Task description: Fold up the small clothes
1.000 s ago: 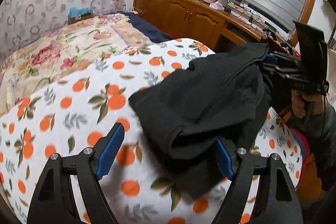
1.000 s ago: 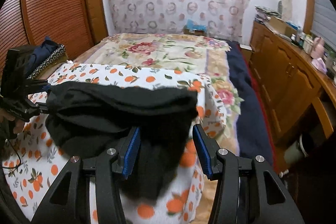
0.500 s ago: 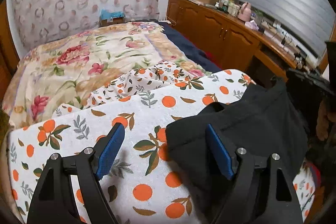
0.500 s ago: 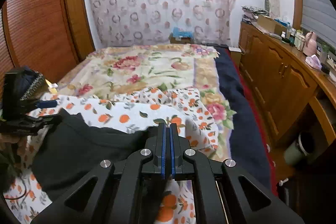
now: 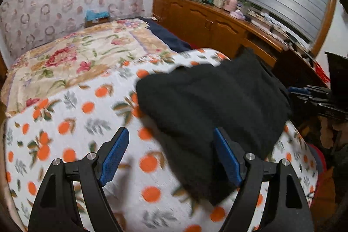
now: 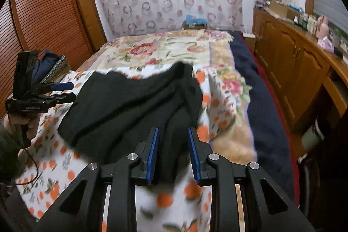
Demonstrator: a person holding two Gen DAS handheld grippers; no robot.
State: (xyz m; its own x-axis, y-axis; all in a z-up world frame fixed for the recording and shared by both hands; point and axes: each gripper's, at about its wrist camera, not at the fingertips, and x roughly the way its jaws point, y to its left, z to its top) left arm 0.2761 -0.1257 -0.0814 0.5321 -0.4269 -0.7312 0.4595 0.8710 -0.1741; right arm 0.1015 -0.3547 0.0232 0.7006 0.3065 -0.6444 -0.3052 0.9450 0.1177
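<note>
A black garment (image 5: 213,101) lies bunched on the white cloth with orange prints (image 5: 71,123). My left gripper (image 5: 171,151) is open, with its right finger against the garment's near edge and its left finger over bare cloth. In the right wrist view the same garment (image 6: 130,105) spreads across the cloth (image 6: 54,171). My right gripper (image 6: 171,145) is open, its blue pads a short way apart, with a fold of the garment lying between them. The left gripper (image 6: 63,90) shows at the far left, also open.
A floral bedspread (image 5: 82,53) covers the bed beyond the cloth. A wooden cabinet (image 5: 208,23) with clutter on top runs along the right. Dark blue bedding (image 6: 256,88) lies at the bed's right edge. A wooden louvred wardrobe (image 6: 43,14) stands at left.
My right gripper was shut half a second ago and now stands open over a fold of the garment. The garment lies lower and flatter on the cloth. My left gripper has stayed open.
</note>
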